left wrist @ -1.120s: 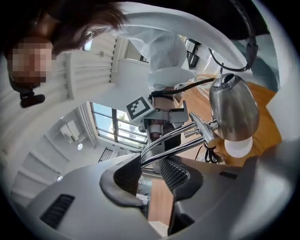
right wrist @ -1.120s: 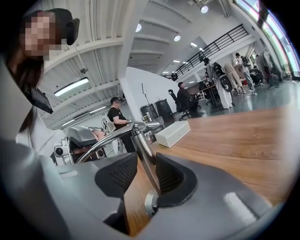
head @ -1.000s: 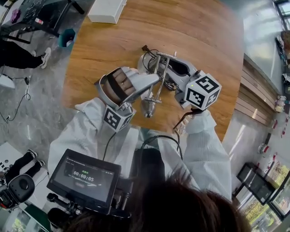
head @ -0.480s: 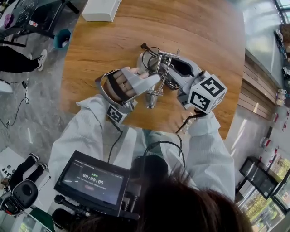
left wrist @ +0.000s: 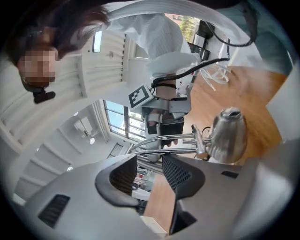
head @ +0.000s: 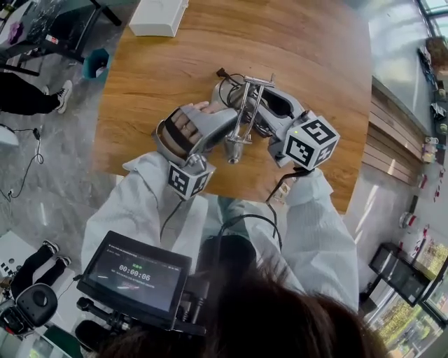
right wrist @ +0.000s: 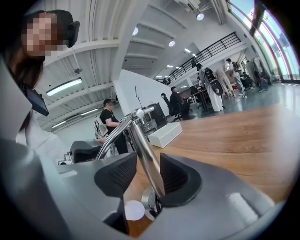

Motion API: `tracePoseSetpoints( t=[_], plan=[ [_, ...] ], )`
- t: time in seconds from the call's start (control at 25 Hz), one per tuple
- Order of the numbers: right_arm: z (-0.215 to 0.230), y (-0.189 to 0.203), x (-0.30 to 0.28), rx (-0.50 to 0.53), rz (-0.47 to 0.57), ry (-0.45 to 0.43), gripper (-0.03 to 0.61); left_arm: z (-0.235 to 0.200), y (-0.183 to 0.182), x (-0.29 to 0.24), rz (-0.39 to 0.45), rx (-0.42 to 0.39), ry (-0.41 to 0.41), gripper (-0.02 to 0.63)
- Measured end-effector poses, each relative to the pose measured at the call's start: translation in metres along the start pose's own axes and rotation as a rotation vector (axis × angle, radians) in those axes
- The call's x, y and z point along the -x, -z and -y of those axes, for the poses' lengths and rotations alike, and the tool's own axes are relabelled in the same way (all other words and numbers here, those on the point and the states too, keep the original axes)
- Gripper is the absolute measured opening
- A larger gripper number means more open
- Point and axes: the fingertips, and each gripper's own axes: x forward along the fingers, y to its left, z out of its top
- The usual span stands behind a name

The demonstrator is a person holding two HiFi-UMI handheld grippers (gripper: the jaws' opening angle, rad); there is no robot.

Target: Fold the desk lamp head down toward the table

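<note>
A chrome desk lamp stands on the wooden table, its bell-shaped head hanging low at the end of thin twin rods. My left gripper comes in level from the left. Its jaws are opening, and in the left gripper view the rods cross just past the tips with nothing pressed between the pads. The lamp head hangs to the right. My right gripper is at the lamp's lower post. The post stands between its opening jaws, leaning on the right pad.
A white box lies at the table's far edge, also seen as a box in the right gripper view. The lamp's black cord loops behind the base. People stand in the room beyond. The near table edge runs just below the grippers.
The lamp head has drawn in closer to the base. My left gripper has rolled and dropped a little, so its marker cube now faces the camera more. The right gripper has stayed in place.
</note>
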Motion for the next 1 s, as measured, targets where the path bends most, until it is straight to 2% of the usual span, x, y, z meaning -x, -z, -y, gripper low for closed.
tracePoseSetpoints(
  t=[0.08, 0.2, 0.32, 0.4, 0.44, 0.48, 0.56, 0.64, 0.72, 0.88, 1.0],
  plan=[
    [0.005, -0.001, 0.009, 0.014, 0.009, 0.042, 0.130, 0.009, 0.008, 0.012, -0.062, 0.120, 0.061, 0.155],
    [0.008, -0.002, 0.028, 0.061, 0.003, 0.131, 0.130, 0.005, 0.029, 0.027, -0.220, 0.409, 0.111, 0.155],
    [-0.007, -0.014, 0.050, 0.062, 0.052, 0.174, 0.129, -0.022, 0.047, 0.031, -0.366, 0.735, 0.106, 0.155],
    [-0.020, -0.028, 0.059, 0.099, 0.082, 0.214, 0.120, -0.049, 0.050, 0.027, -0.428, 0.900, 0.091, 0.153],
    [-0.028, -0.036, 0.062, 0.125, 0.094, 0.234, 0.117, -0.063, 0.049, 0.024, -0.443, 0.955, 0.084, 0.153],
    [-0.036, -0.045, 0.063, 0.150, 0.108, 0.251, 0.117, -0.077, 0.045, 0.019, -0.449, 0.990, 0.073, 0.149],
    [-0.050, -0.065, 0.065, 0.197, 0.146, 0.293, 0.075, -0.100, 0.038, 0.010, -0.455, 1.018, 0.026, 0.128],
    [-0.061, -0.083, 0.069, 0.248, 0.195, 0.346, 0.012, -0.118, 0.035, 0.004, -0.455, 1.051, -0.051, 0.067],
    [-0.070, -0.097, 0.073, 0.288, 0.239, 0.387, 0.002, -0.133, 0.032, 0.001, -0.442, 1.103, -0.137, 0.004],
    [-0.078, -0.104, 0.080, 0.280, 0.281, 0.394, 0.002, -0.141, 0.021, -0.001, -0.421, 1.185, -0.204, 0.002],
    [-0.078, -0.104, 0.084, 0.239, 0.300, 0.379, 0.000, -0.137, 0.018, 0.000, -0.449, 1.178, -0.209, 0.002]
  ],
)
